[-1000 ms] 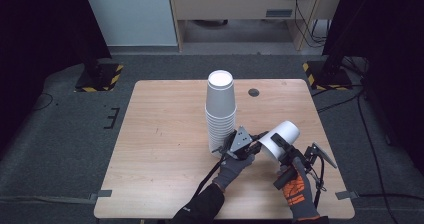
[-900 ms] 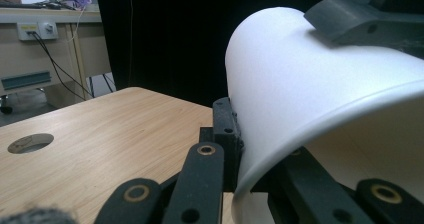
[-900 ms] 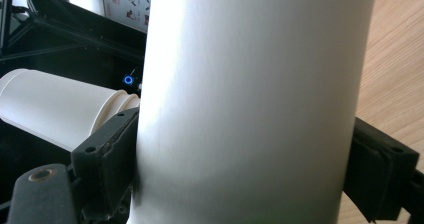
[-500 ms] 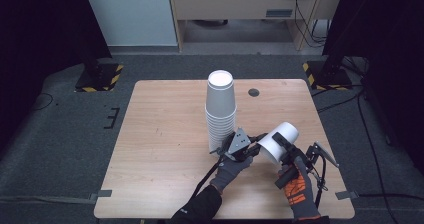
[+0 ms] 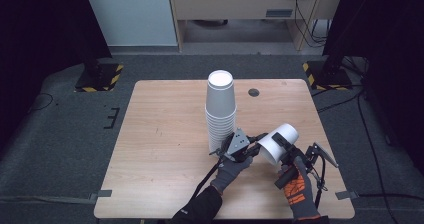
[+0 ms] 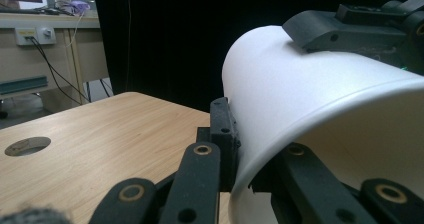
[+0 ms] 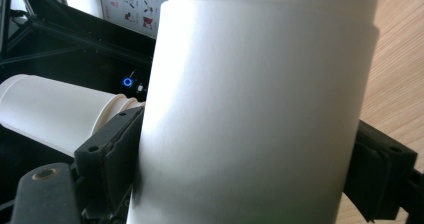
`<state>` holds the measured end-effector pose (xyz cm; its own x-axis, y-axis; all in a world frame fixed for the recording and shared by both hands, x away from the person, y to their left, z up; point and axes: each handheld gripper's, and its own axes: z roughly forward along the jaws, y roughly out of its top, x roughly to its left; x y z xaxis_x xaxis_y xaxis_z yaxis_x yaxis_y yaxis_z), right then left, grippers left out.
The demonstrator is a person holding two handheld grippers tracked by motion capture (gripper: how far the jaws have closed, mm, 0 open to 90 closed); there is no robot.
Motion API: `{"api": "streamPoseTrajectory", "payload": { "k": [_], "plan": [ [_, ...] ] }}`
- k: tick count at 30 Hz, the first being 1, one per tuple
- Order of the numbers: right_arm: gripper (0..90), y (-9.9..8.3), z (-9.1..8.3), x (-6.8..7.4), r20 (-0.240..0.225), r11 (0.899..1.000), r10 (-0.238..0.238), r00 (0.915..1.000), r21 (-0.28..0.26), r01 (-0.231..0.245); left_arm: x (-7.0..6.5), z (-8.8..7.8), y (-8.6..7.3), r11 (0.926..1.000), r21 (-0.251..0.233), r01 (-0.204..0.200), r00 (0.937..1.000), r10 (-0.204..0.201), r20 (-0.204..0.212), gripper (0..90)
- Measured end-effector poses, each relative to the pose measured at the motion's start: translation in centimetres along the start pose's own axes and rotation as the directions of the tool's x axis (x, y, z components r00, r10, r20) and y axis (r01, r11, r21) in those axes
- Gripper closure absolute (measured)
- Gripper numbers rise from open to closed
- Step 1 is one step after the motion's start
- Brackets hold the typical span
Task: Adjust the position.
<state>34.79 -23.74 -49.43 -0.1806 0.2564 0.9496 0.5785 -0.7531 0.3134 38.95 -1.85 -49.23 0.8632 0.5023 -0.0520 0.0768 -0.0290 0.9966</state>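
Note:
A single white paper cup [image 5: 279,140] lies on its side above the table's right front part. My right gripper [image 5: 282,147] is shut across its body; in the right gripper view the cup [image 7: 260,109] sits between both pads [image 7: 107,154]. My left gripper [image 5: 255,144] comes in from the left and is shut on the cup's open rim. In the left gripper view one jaw is outside the wall of the cup [image 6: 320,104] and the other inside, with the gripper [image 6: 250,169] pinching the edge. A tall stack of upturned white cups [image 5: 220,109] stands just left of the left hand.
The wooden table [image 5: 165,134] has a small round hole [image 5: 254,92] near its far edge, right of the stack. Dark carpet surrounds the table, with yellow-black striped stand feet [image 5: 100,79] at the back corners. The cup stack [image 7: 55,114] lies close behind the held cup.

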Motion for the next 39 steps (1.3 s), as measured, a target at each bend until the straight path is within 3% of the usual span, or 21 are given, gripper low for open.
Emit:
{"api": "streamPoseTrajectory", "payload": {
  "k": [21,39],
  "plan": [
    [14.1,0.4,-0.2,0.0,-0.003,0.999,-0.030,0.9995,-0.021,0.030,-0.2,-0.4,0.3,0.9994,0.027,-0.021,0.9997,0.020,0.012,85.9],
    [13.8,1.1,-0.5,-0.2,0.028,0.996,-0.074,0.9969,-0.040,0.075,-0.3,-1.3,0.5,0.9987,0.046,-0.023,0.9993,0.021,0.032,86.0]
  ]
}}
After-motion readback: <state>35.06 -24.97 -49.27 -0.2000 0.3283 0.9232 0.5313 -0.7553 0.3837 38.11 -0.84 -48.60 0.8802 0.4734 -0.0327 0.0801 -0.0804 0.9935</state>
